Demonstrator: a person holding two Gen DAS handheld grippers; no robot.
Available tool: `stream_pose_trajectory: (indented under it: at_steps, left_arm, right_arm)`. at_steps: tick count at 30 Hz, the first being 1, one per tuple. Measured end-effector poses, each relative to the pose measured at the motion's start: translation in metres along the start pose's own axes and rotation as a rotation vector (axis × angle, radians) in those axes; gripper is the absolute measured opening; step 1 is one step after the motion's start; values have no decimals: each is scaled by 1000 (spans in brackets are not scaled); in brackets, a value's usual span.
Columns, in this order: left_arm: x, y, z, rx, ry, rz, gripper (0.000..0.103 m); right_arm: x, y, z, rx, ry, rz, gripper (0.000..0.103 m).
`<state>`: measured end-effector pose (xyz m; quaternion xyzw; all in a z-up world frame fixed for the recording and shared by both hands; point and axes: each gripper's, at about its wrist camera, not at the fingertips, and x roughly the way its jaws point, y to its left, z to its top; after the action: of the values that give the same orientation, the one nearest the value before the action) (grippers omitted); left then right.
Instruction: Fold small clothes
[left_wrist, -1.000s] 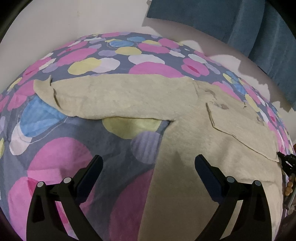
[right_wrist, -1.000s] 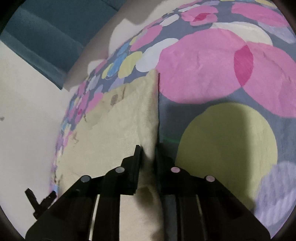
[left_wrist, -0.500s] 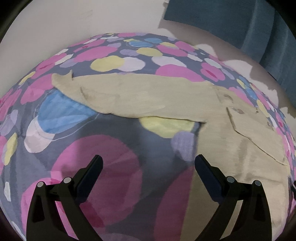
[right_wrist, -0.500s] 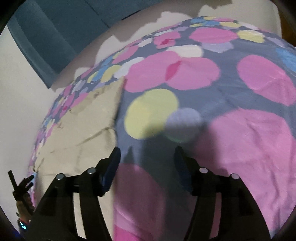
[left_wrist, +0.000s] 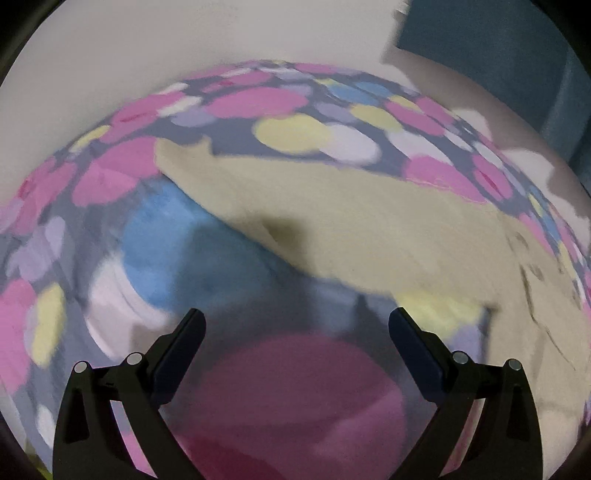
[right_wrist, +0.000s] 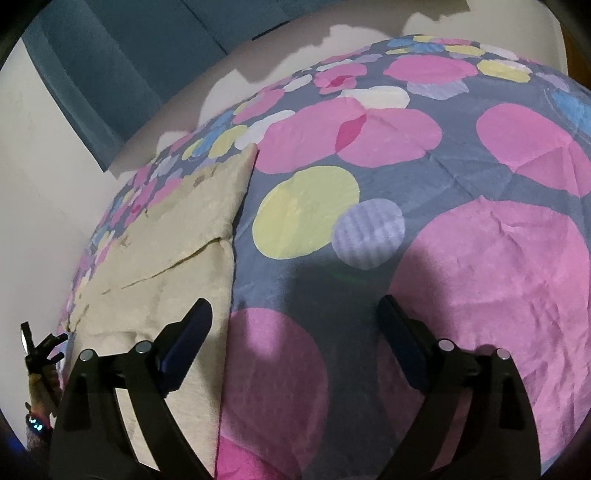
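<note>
A cream garment (left_wrist: 351, 229) lies flat on a bedspread (left_wrist: 280, 398) with pink, yellow and blue dots. In the blurred left wrist view one long part of it stretches left across the middle and its body runs down the right side. My left gripper (left_wrist: 295, 328) hovers open over bare bedspread, just short of the cloth. In the right wrist view the garment (right_wrist: 173, 258) fills the left side with a straight folded edge. My right gripper (right_wrist: 293, 317) has its jaws opening wide; nothing is between them, and its left finger (right_wrist: 188, 332) stands over the cloth's edge.
A teal curtain (right_wrist: 110, 62) hangs against the pale wall behind the bed. At the lower left of the right wrist view a person's wrist with a lit watch (right_wrist: 37, 430) shows. Bare dotted bedspread (right_wrist: 498, 288) spreads to the right.
My right gripper let go of the garment's folded edge, opened and moved right off it. My left gripper moved left off the garment's body onto bare bedspread, staying open.
</note>
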<state>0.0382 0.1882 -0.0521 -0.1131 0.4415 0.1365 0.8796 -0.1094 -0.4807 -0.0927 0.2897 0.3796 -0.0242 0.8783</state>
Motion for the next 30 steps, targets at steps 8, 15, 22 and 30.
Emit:
stream_pose_trajectory:
  at_steps: [8, 15, 22, 30]
  left_arm:
    - [31, 28, 49, -6, -24, 164, 99]
    - [52, 48, 53, -15, 30, 275, 99]
    - [45, 90, 45, -83, 33, 301, 99]
    - [37, 125, 45, -164, 21, 311, 99]
  right_arm:
    - [2, -2, 1, 9, -1, 9, 92]
    - [2, -4, 2, 21, -6, 21, 93]
    - [1, -5, 1, 23, -8, 21, 93]
    - [2, -6, 2, 20, -6, 19, 93]
